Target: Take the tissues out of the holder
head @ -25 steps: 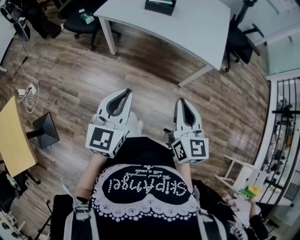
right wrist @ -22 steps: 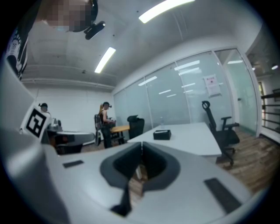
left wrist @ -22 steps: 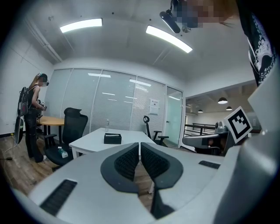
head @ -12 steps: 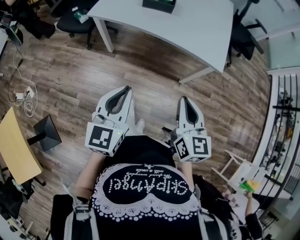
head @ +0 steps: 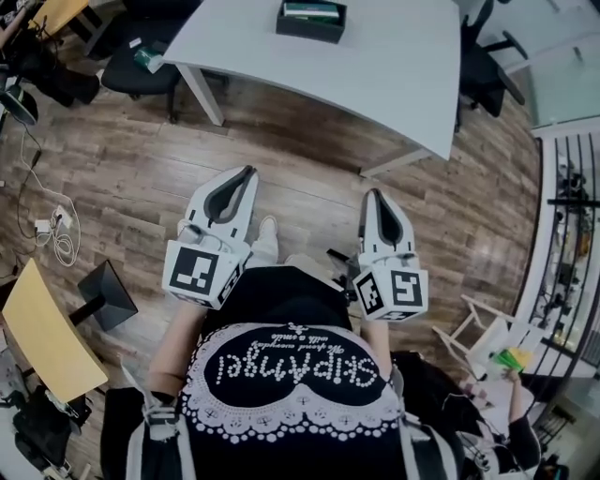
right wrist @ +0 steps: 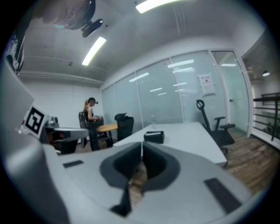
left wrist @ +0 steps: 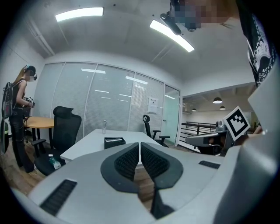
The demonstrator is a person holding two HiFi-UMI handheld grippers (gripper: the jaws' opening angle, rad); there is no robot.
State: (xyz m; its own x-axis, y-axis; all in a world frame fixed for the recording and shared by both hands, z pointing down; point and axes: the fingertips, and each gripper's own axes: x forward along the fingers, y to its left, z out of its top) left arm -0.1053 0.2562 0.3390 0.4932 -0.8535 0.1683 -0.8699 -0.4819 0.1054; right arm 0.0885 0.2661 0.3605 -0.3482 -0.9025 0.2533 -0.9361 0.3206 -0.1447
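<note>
Well, nothing's out yet: the black rectangular tissue holder sits well ahead of your left gripper and right gripper. Both grippers' jaws are pressed together, empty.

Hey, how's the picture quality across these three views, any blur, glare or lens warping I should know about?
Head view: evenly lit and sharp, wide-angle warp toward the edges, tissue holder clear on the white table. Left gripper view: ceiling light strips blown out, corners dark and rounded. Right gripper view: softer overall, the right gripper blurred up close, light reflections on the glass wall.
</note>
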